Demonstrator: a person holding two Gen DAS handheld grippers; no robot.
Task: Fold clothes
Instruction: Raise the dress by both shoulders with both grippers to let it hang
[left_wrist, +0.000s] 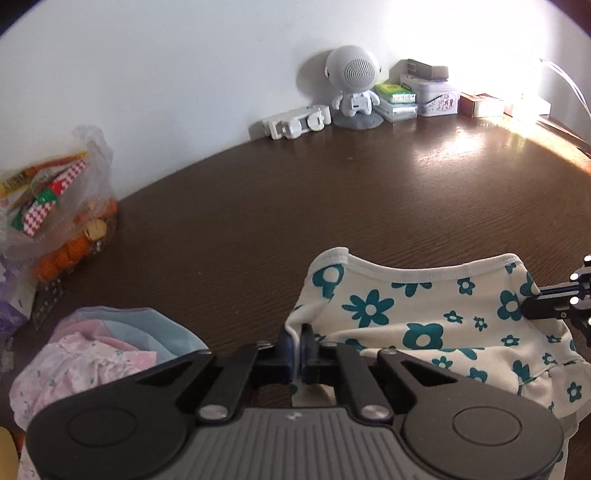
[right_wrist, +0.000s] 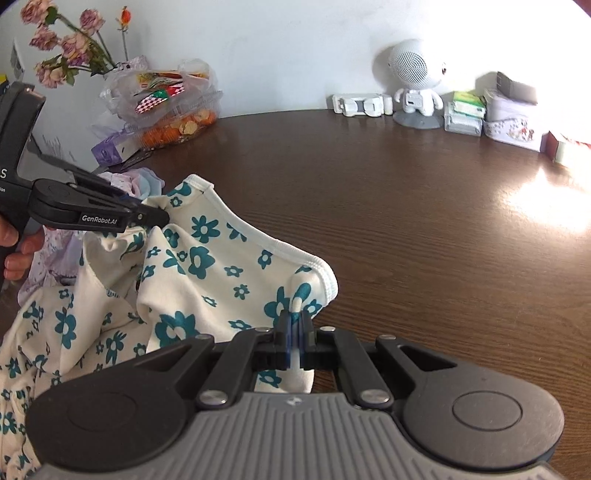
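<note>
I'm holding the left tool pinched tight on a fold of the cream garment with teal flowers, low in the middle of the left wrist view, its fingers closed with cloth squeezed between the blue pads. I'm keeping the right tool clamped the same way on the garment's other corner, just under the white ribbed hem, low centre in the right wrist view. The garment is hanging between the two tools, partly draping on the dark wooden bench, its hem running across the frame. I'm seeing a pile of pink and pale blue clothes at lower left of the left view, touching the bench. Along the back wall, an astronaut-shaped speaker is standing at upper centre, with a bag of snacks and oranges sitting far left.
</note>
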